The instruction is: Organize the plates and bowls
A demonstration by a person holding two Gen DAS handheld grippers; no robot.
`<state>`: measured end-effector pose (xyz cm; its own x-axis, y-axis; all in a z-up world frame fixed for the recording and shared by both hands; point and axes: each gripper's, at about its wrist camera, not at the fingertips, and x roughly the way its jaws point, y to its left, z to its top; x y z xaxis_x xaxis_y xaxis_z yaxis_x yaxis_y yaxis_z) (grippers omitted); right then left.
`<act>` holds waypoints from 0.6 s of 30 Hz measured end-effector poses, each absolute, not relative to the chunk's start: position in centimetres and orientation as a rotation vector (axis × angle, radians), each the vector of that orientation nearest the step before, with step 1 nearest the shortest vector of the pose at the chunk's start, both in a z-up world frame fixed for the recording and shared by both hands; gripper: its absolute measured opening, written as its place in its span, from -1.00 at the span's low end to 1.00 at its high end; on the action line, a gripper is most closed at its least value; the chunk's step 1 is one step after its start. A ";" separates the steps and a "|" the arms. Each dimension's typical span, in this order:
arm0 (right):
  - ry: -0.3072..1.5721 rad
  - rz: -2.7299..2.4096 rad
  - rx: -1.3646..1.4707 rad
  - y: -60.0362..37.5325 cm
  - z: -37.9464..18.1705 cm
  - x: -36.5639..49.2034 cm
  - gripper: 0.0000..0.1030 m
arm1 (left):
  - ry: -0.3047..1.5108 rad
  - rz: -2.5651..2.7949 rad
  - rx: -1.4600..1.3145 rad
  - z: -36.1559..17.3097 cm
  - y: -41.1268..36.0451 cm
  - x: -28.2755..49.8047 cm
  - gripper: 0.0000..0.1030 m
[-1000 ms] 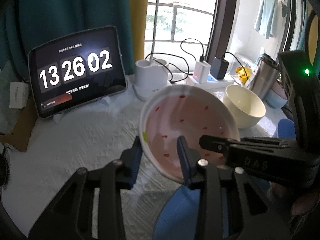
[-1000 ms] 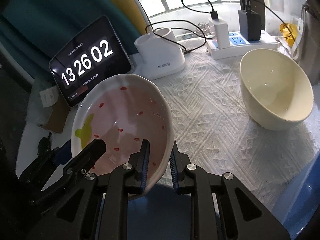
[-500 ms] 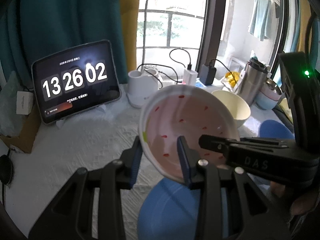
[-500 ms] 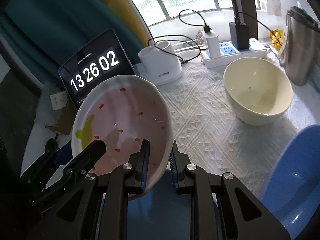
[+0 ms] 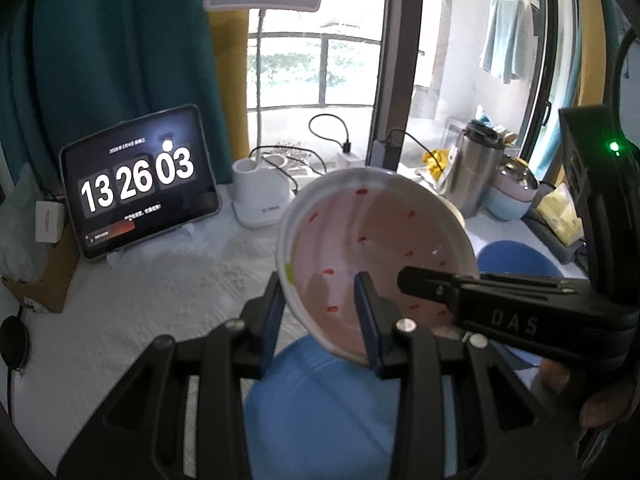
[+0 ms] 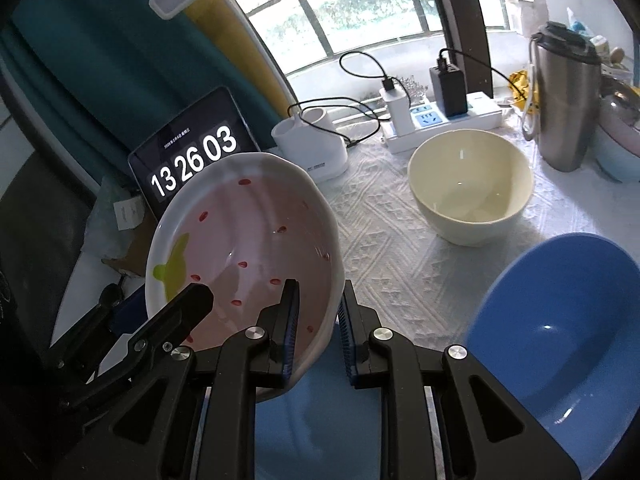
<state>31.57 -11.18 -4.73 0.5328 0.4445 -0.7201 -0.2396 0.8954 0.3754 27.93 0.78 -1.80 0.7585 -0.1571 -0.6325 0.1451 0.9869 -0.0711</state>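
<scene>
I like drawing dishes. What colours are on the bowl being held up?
The bowl is pink with red specks, a green patch and a white rim; right wrist view.

Bright window (image 5: 320, 72) backlight, fisheye edges dark, warped

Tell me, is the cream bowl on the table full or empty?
Empty: the cream bowl stands upright, its bare glossy inside showing only glints.

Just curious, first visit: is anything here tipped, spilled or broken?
Only the pink dish is tilted, since both grippers hold its rim in the air. Nothing spilled; the cream bowl sits upright.
</scene>
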 end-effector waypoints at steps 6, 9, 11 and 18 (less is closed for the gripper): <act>0.902 0.402 0.261 -12.9 -4.1 30.5 -0.60 | 0.683 -0.186 -0.011 -1.2 -0.8 27.2 -0.30; 0.894 0.396 0.271 -13.8 -4.0 30.1 -0.60 | 0.681 -0.194 -0.005 -1.1 -1.5 26.8 -0.30; 0.888 0.393 0.277 -14.3 -3.9 29.8 -0.60 | 0.680 -0.197 0.000 -1.0 -2.0 26.7 -0.30; 0.875 0.384 0.294 -16.1 -3.6 29.0 -0.60 | 0.677 -0.210 0.019 -0.7 -3.9 26.0 -0.30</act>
